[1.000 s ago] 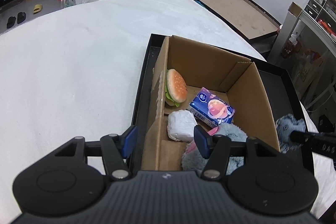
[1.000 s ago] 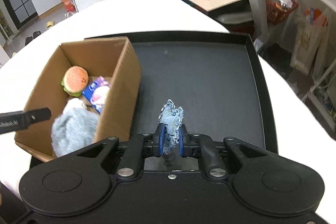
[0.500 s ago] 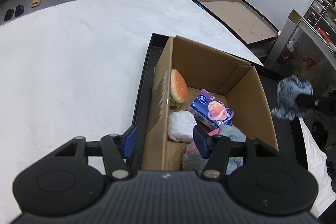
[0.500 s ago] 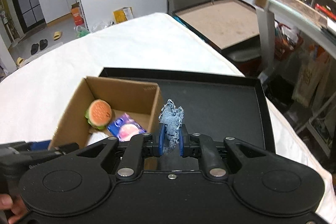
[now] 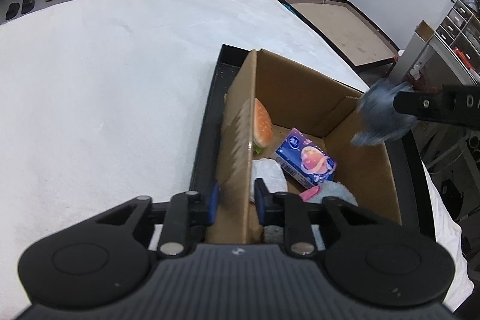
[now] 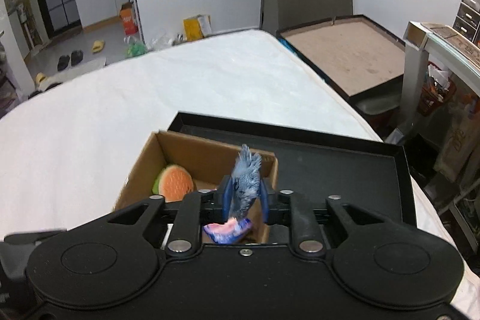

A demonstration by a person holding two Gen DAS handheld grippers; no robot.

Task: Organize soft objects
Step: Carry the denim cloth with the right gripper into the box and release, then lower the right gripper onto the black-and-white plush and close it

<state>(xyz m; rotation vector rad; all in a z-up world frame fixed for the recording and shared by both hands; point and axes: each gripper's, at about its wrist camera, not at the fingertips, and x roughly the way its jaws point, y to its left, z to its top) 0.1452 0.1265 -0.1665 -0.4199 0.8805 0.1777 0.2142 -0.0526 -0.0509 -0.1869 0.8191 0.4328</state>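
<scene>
The left gripper's [image 5: 234, 201] fingers have just closed onto the near left wall of the cardboard box [image 5: 387, 170], one pad outside and one inside, pinching the board. The right gripper's [image 6: 245, 199] jaws have just been opening a little; the blue fuzzy cloth [image 6: 246, 185] sits between the pads, and whether they still press on it cannot be told. Seen from the left wrist, that cloth [image 5: 378, 117] hangs blurred above the box's far right corner. The white bed [image 5: 105, 86] carries the black tray [image 6: 354, 167], and the box stands in the tray's left part. Inside the box lie a grey-blue plush [image 5: 333, 191] at the near end, a burger toy [image 5: 262, 126] against the left wall, a blue tissue pack [image 5: 306, 161] in the middle, and a white bundle [image 5: 268, 174] beside it.
</scene>
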